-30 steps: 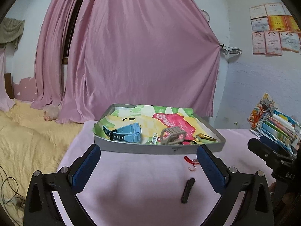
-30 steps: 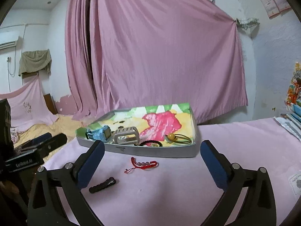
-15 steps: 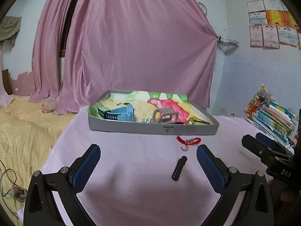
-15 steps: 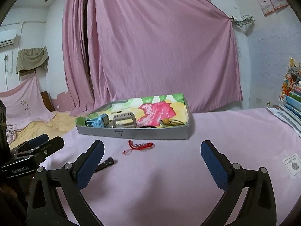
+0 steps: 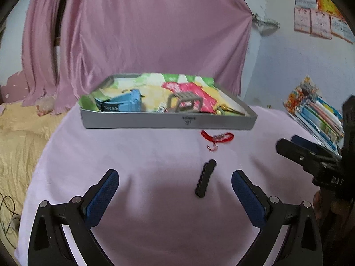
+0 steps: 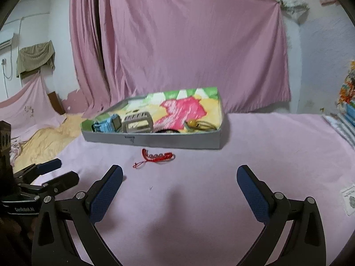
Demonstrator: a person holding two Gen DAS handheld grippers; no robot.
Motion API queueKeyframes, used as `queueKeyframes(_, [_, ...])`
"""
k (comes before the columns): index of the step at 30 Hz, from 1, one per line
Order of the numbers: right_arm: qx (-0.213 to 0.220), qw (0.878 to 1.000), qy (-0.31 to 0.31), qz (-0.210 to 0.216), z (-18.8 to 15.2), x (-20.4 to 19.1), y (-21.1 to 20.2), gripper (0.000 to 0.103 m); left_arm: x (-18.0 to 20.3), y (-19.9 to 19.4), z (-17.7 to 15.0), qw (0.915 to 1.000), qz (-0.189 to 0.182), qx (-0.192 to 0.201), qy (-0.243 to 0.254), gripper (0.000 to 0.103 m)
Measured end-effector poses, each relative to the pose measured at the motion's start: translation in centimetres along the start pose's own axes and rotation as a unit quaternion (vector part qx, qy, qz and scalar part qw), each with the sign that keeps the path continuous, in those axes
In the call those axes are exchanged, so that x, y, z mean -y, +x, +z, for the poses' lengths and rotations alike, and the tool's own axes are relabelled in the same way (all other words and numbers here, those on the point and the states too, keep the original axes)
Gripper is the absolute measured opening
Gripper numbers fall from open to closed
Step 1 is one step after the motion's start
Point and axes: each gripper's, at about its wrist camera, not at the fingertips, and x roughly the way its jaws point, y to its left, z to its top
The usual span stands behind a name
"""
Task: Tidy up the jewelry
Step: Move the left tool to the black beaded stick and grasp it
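A grey tray (image 5: 137,123) (image 6: 177,140) lined with bright paper stands on the pink cloth and holds a blue watch (image 5: 124,104) (image 6: 106,124), a grey watch (image 5: 185,100) (image 6: 137,123) and a gold-beaded piece (image 6: 195,124). A red cord bracelet (image 5: 218,137) (image 6: 158,157) lies just in front of the tray. A black bead bracelet (image 5: 205,177) lies nearer, between my left fingers, right of centre. My left gripper (image 5: 175,178) is open and empty above the cloth. My right gripper (image 6: 179,175) is open and empty, the red bracelet ahead and left of it.
A stack of colourful books (image 5: 317,113) sits at the table's right side. A small white card (image 6: 350,199) lies on the cloth at the right. Pink curtains (image 5: 144,33) hang behind the tray. A yellow bedspread (image 5: 20,137) lies to the left, below the table.
Both grippers have dropped and moved forward, so the bracelets and tray look nearer. The black bracelet now sits between my left fingers. Both grippers stay open.
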Motion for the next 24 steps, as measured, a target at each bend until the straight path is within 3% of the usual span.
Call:
queueKeyframes(5, [-0.042, 0.999, -0.005, 0.009, 0.3, 0.1, 1.7, 0.101, 1.0, 1.4, 0.1, 0.9990, -0.007, -0.038, 0.025, 0.071])
queueKeyframes(11, [-0.081, 0.997, -0.002, 0.016, 0.0, 0.1, 3.0, 0.099, 2.1, 2.8, 0.1, 0.9957, -0.022, -0.078, 0.046, 0.049])
queueKeyframes(16, [-0.108, 0.994, -0.001, 0.017, -0.3, 0.1, 3.9, 0.086, 2.9, 3.4, 0.6, 0.9934, -0.015, -0.091, 0.068, 0.036])
queueKeyframes(24, [-0.140, 0.990, -0.012, 0.011, -0.1, -0.3, 5.3, 0.079, 3.1, 4.5, 1.7, 0.9918, -0.004, -0.103, 0.075, 0.014])
